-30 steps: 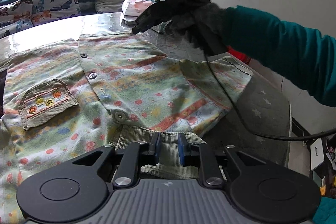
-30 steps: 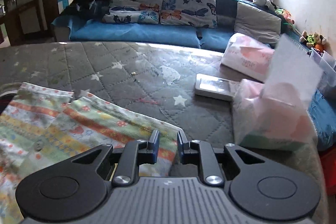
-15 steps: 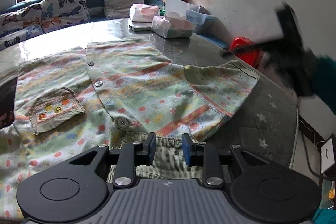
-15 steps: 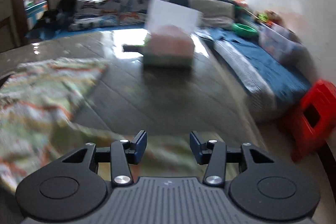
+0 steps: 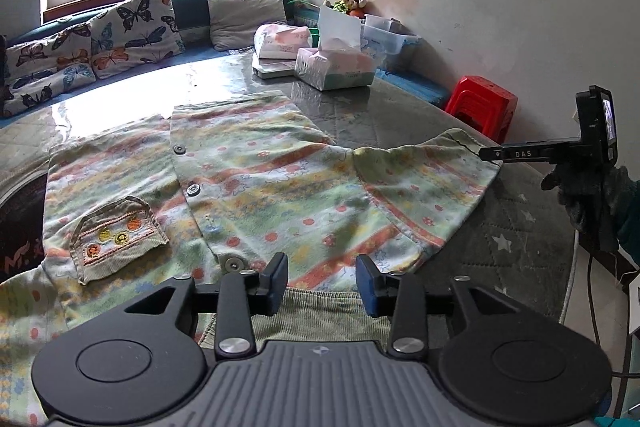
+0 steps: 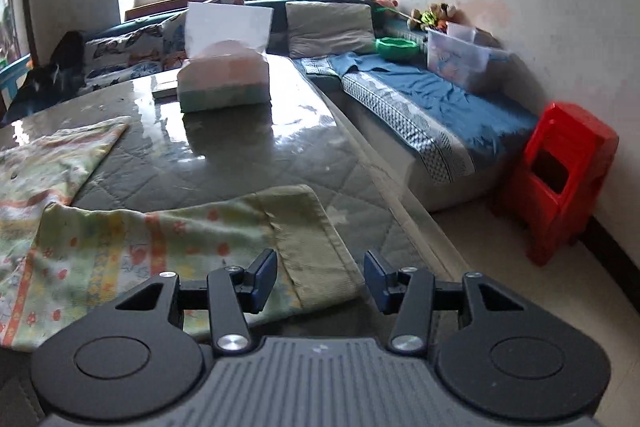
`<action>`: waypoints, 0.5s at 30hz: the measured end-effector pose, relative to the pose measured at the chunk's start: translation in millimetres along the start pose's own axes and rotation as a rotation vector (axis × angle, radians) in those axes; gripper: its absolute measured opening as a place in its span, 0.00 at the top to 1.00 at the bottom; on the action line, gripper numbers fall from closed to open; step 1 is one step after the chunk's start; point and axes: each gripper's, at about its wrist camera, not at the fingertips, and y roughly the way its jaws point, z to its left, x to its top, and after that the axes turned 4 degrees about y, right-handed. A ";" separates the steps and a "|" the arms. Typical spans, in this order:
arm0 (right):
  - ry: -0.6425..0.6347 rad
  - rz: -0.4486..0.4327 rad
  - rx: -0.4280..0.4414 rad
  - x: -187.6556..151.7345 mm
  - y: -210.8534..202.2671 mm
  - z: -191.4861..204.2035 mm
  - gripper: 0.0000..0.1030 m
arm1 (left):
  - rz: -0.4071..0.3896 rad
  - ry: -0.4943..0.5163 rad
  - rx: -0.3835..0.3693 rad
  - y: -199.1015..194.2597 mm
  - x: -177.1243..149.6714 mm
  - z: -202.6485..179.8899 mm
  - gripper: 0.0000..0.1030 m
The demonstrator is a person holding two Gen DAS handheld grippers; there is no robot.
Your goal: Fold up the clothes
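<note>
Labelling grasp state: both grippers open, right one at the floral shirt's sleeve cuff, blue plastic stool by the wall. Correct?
One error: the plastic stool by the wall is red, not blue, as the right wrist view shows. Both grippers are open, left gripper and right gripper, the latter at the floral shirt's sleeve cuff.

The left gripper [image 5: 321, 283] is held low and roughly level, its 2 blue-padded fingers [image 5: 275, 282] spread apart with nothing between them. The right gripper [image 6: 320, 279] is likewise wide apart and holding nothing. From the left wrist view, the right gripper [image 5: 490, 154] points inward from the far right, gripped by a dark-gloved right hand [image 5: 588, 199] with a teal sleeve.
</note>
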 end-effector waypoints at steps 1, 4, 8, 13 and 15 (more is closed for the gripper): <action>0.009 0.003 0.004 -2.0 1.3 -2.3 0.53 | 0.003 0.001 0.001 0.9 0.3 -1.0 0.61; 0.034 -0.002 0.017 -5.3 0.8 -6.3 0.54 | 0.009 0.001 0.006 3.9 1.5 -4.2 0.61; 0.061 -0.011 0.045 -7.9 -2.4 -7.6 0.76 | 0.016 -0.001 0.012 8.3 4.2 -8.0 0.60; 0.142 -0.045 0.087 -8.3 -12.5 -11.1 0.89 | 0.023 0.008 0.017 18.6 10.1 -14.7 0.60; 0.191 -0.066 0.112 -5.6 -18.9 -14.8 0.90 | 0.028 0.025 0.014 25.4 10.8 -20.2 0.60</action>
